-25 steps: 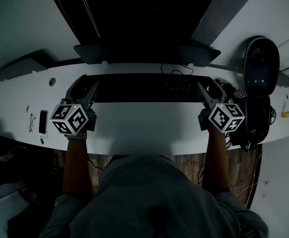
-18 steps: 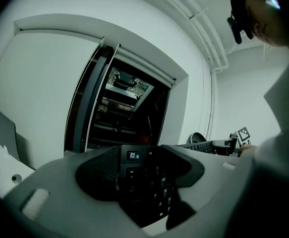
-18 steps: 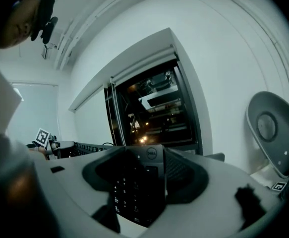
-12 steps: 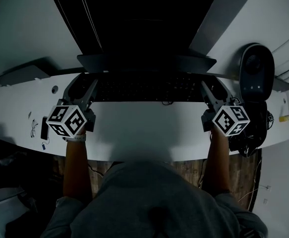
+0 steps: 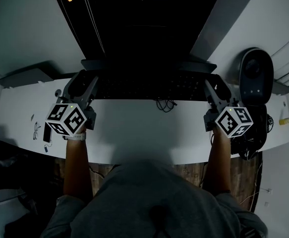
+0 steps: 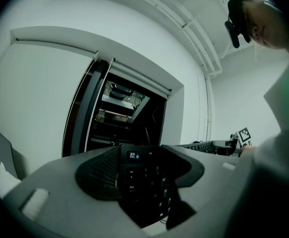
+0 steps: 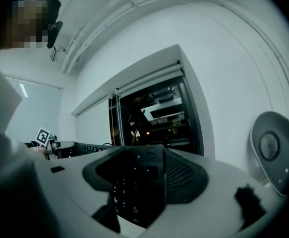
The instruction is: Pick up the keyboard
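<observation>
— Where's the keyboard [image 5: 149,88]?
— It is stretched between the two grippers, one end in each. The left gripper [image 5: 81,83] has its jaws clamped on the Esc-key end. The right gripper [image 5: 214,87] has its jaws clamped on the number-pad end.
— And around it?
— Its black cable [image 5: 165,104] dangles in a loop about midway between the two sets of jaws, over the white surface [image 5: 134,133]. A grey speaker [image 5: 256,78] stands out past the right jaws.

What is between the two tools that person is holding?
The keyboard fills the gap in the head view, one end gripped by the left tool, the other by the right tool. A cable shows just below it.
</observation>
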Demonstrator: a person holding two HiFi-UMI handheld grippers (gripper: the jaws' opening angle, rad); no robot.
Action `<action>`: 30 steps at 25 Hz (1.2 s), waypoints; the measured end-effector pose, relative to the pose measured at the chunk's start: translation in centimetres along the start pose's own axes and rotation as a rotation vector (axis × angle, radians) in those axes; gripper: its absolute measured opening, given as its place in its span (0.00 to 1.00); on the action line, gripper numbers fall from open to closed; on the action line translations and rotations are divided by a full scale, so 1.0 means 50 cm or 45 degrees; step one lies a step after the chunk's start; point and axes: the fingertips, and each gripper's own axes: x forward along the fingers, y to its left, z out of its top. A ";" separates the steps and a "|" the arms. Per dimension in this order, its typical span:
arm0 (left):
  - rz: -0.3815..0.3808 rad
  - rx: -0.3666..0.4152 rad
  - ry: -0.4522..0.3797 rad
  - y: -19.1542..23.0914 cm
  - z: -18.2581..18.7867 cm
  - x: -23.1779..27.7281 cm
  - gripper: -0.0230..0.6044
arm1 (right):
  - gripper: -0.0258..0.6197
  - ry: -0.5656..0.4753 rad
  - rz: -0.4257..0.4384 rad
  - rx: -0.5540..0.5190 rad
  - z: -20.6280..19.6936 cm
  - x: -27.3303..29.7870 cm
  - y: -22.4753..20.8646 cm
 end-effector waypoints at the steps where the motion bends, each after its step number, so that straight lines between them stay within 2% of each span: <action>1: 0.000 0.003 -0.003 0.001 0.003 -0.002 0.44 | 0.43 -0.004 0.001 -0.001 0.002 0.000 0.002; 30: -0.021 0.035 -0.028 -0.001 -0.001 0.014 0.44 | 0.43 -0.034 -0.011 -0.001 -0.010 -0.001 -0.011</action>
